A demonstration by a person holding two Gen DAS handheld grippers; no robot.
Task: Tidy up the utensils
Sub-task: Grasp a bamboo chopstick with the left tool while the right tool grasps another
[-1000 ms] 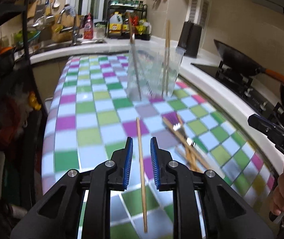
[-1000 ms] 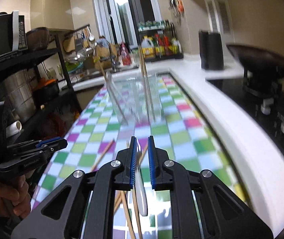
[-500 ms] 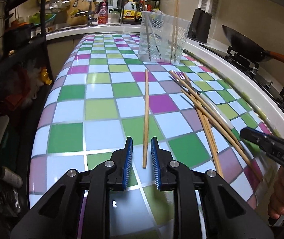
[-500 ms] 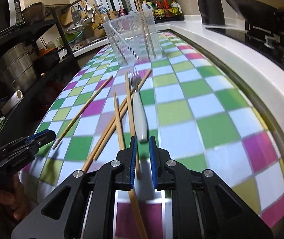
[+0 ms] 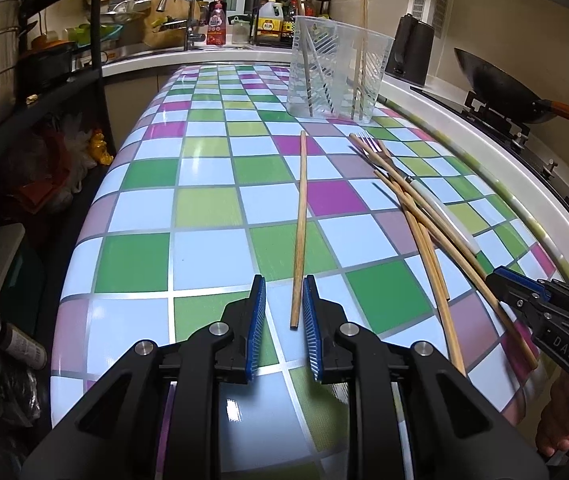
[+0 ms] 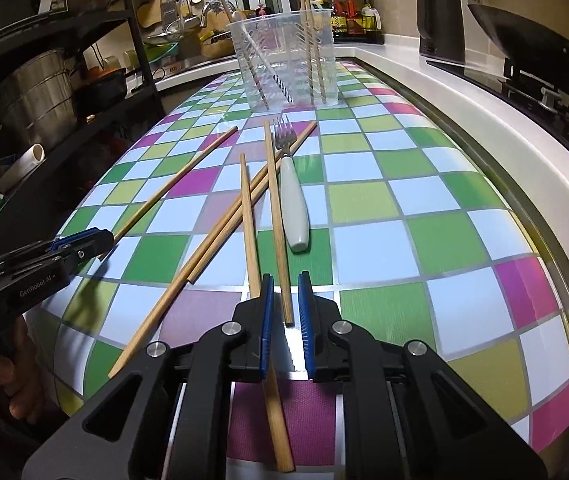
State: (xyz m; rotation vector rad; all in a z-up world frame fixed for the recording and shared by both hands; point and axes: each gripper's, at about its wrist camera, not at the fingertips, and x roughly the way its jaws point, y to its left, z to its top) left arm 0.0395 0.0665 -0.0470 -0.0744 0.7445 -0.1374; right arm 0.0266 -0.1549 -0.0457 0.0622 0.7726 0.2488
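Nearest: left tool (image 5: 283,312) low over the checkered tabletop (image 5: 136,256), jaws slightly apart, near end of a lone chopstick (image 5: 299,232) between the pads, untouched. Right tool (image 6: 284,312) closing, jaws narrowly parted around another chopstick's end (image 6: 278,216), no contact visible. Beyond: crossed chopsticks (image 6: 224,224) beside a white-handled fork (image 6: 293,196). Farthest: clear holder (image 6: 286,60), several sticks inside.
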